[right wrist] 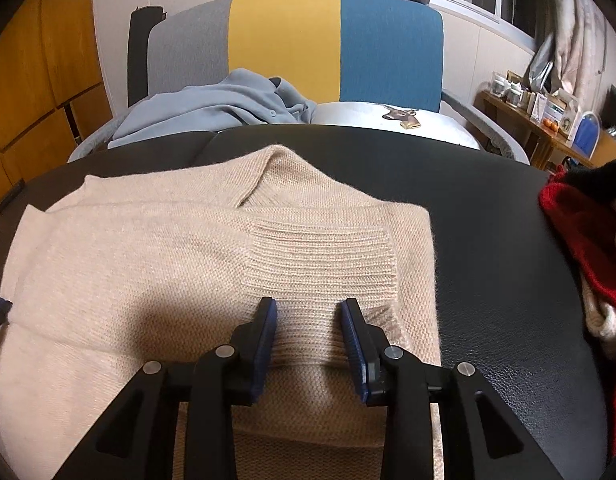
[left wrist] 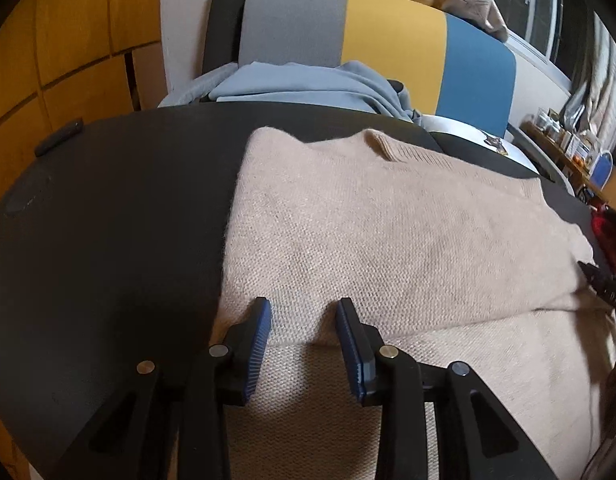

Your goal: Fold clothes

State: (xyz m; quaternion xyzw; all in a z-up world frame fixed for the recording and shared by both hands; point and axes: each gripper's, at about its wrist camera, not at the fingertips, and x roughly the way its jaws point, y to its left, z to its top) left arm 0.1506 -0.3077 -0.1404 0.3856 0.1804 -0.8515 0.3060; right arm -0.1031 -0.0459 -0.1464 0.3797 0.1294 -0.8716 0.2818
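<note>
A beige knitted sweater (left wrist: 387, 232) lies on a black table (left wrist: 120, 216), its sleeves folded in across the body. My left gripper (left wrist: 304, 308) is open, its blue-padded fingers (left wrist: 262, 332) low over the sweater's near left part. In the right wrist view the sweater (right wrist: 156, 264) fills the middle, with a ribbed cuff (right wrist: 323, 256) lying across it. My right gripper (right wrist: 309, 308) is open, its fingers either side of the ribbed fabric just under the cuff. The right gripper's tip shows at the right edge of the left wrist view (left wrist: 599, 284).
A grey, yellow and blue chair (right wrist: 335, 44) stands behind the table with a light blue shirt (right wrist: 212, 108) on its seat. A red and black garment pile (right wrist: 583, 220) lies at the table's right. A small dark object (left wrist: 60, 136) sits at the far left edge.
</note>
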